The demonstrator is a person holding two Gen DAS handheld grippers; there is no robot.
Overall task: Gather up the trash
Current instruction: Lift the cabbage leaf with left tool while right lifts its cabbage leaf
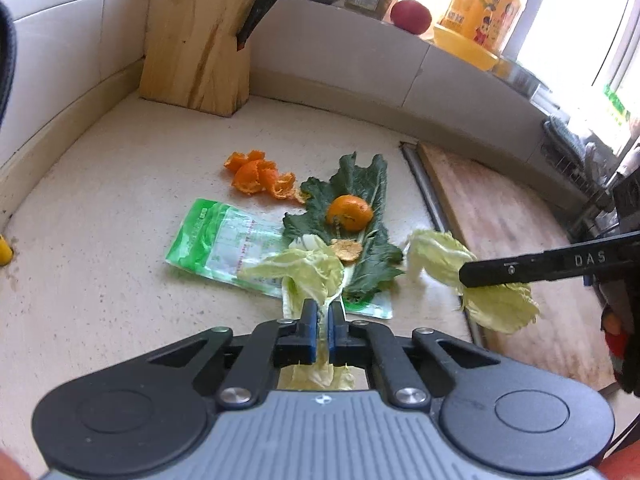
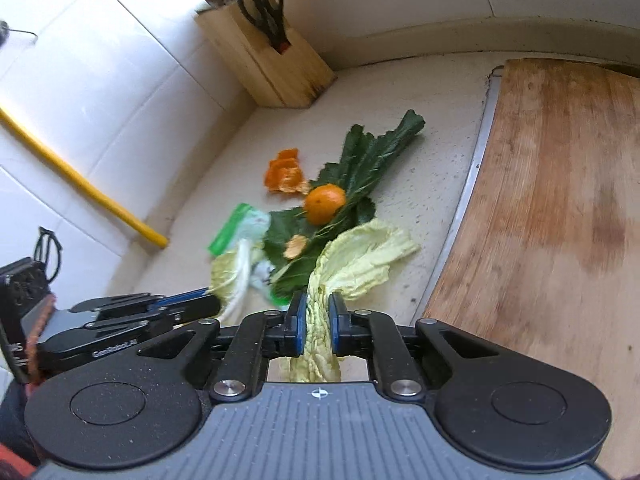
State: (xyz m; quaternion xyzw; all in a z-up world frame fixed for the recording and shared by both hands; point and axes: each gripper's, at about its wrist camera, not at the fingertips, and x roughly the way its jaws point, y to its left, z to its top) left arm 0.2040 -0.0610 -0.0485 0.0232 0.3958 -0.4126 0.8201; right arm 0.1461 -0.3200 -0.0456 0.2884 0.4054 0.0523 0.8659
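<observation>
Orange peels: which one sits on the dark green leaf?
The rounded, cup-shaped peel rests on the dark leaf. The torn pile lies on bare counter toward the knife block.

Pale cabbage leaves [image 1: 298,270] pinched, lifted; orange peels [image 1: 256,176], dark leaf [image 1: 360,184], perhaps wrapper [image 1: 216,240] on counter

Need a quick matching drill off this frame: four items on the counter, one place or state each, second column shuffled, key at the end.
Items:
1. scissors
2. tangerine half
3. pale cabbage leaf
4. green plastic bag

Places or states:
A. lying flat on the counter, partly under leaves
B. pinched in the right tongs
C. stuck in the wooden knife block
D. sitting on the dark green leaf

Pairs: 1-C, 2-D, 3-B, 4-A
</observation>
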